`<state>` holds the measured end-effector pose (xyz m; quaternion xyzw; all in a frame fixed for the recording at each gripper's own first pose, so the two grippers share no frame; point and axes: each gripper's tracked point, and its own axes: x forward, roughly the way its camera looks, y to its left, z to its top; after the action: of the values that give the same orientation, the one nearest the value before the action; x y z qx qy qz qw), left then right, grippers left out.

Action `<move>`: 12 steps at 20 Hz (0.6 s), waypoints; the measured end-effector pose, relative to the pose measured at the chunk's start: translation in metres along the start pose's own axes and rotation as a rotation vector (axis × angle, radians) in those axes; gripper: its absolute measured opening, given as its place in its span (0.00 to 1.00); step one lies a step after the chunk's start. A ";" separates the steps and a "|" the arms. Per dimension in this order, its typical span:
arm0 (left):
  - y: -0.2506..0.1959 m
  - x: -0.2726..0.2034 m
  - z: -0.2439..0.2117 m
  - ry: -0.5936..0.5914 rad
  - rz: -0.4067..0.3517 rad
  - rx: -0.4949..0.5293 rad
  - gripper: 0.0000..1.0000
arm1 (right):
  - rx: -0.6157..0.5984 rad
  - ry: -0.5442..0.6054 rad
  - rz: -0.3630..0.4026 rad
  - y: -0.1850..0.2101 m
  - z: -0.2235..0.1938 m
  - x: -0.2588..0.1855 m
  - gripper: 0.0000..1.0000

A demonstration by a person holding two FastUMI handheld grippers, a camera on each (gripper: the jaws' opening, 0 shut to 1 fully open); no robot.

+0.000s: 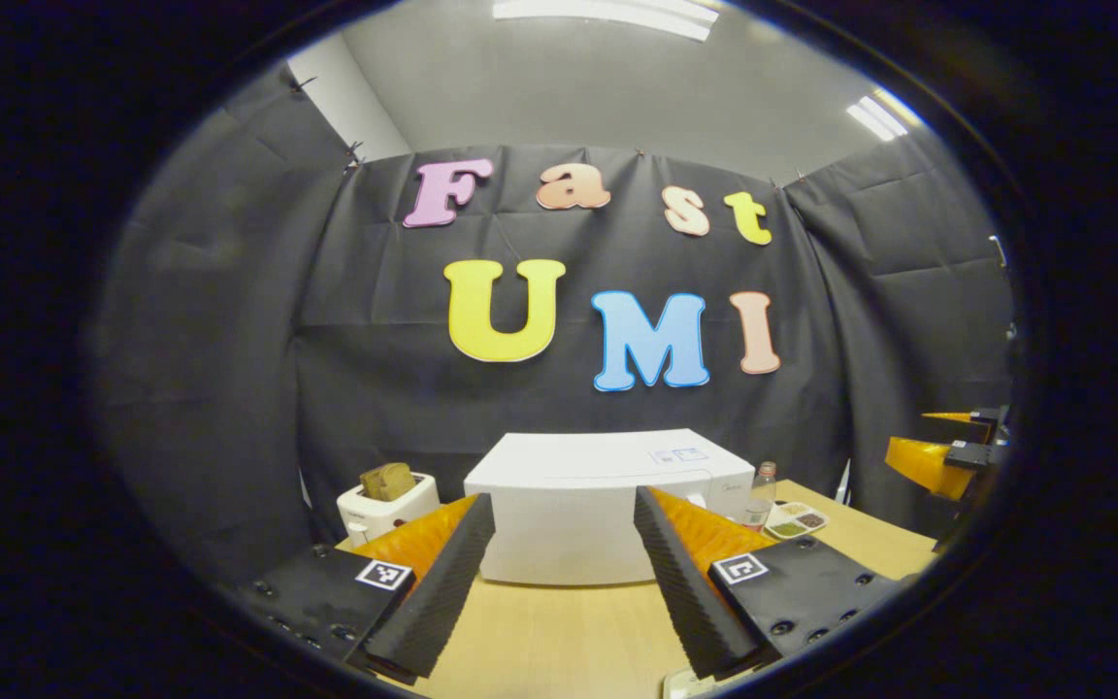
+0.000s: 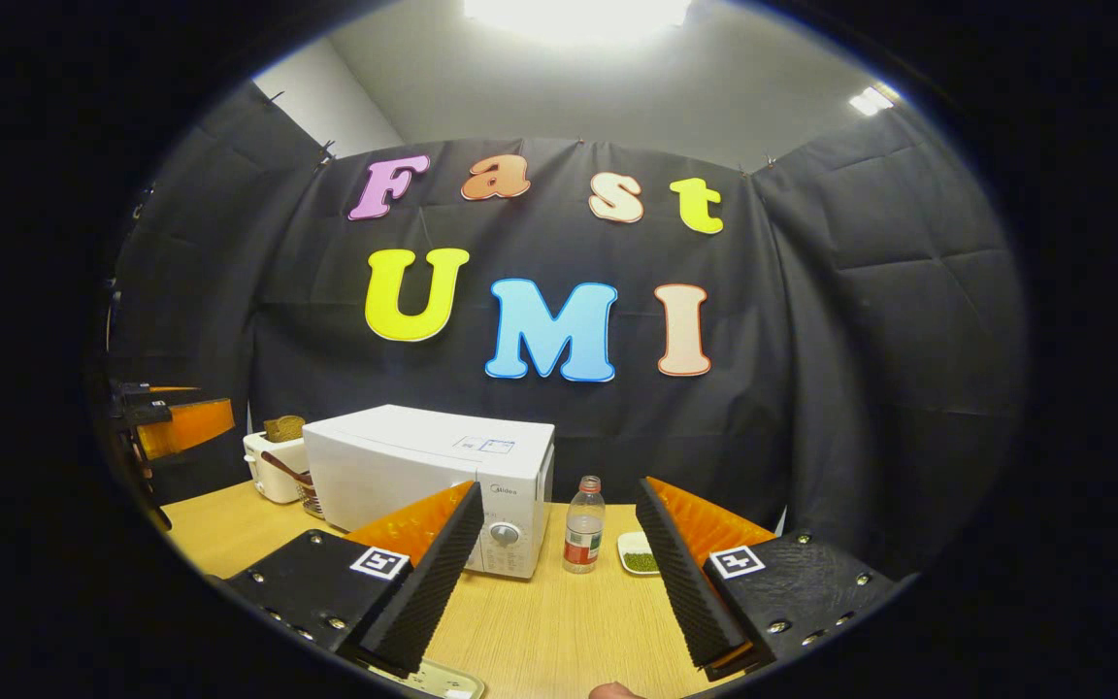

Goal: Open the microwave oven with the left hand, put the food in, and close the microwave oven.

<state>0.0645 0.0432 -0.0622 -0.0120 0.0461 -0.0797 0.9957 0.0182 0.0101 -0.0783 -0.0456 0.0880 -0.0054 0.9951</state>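
Left gripper [image 1: 564, 544] spread wide, nothing held, the closed microwave [image 1: 608, 505] straight ahead between its fingers. Right gripper [image 2: 559, 553] gapes too, microwave [image 2: 433, 485] ahead-left on the table [image 2: 559, 631].

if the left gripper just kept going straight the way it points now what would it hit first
Probably the front of the microwave: it sits centred between the open left gripper fingers, with bare table before it. Depth is hard to judge.

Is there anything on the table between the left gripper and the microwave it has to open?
Nothing visible: in the left gripper view, the open left gripper faces the microwave across bare table. The toaster and bottle stand off to its sides.
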 end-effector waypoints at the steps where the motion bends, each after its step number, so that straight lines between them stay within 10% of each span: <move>1: 0.003 -0.001 0.000 -0.002 0.004 0.000 0.99 | 0.002 -0.001 -0.002 0.002 0.001 -0.001 0.96; 12: 0.016 -0.007 0.006 -0.046 -0.007 0.040 0.95 | -0.006 -0.037 -0.031 0.013 0.002 -0.014 0.96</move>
<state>0.0608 0.0600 -0.0564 0.0059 0.0214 -0.0840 0.9962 0.0047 0.0233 -0.0747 -0.0500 0.0690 -0.0196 0.9962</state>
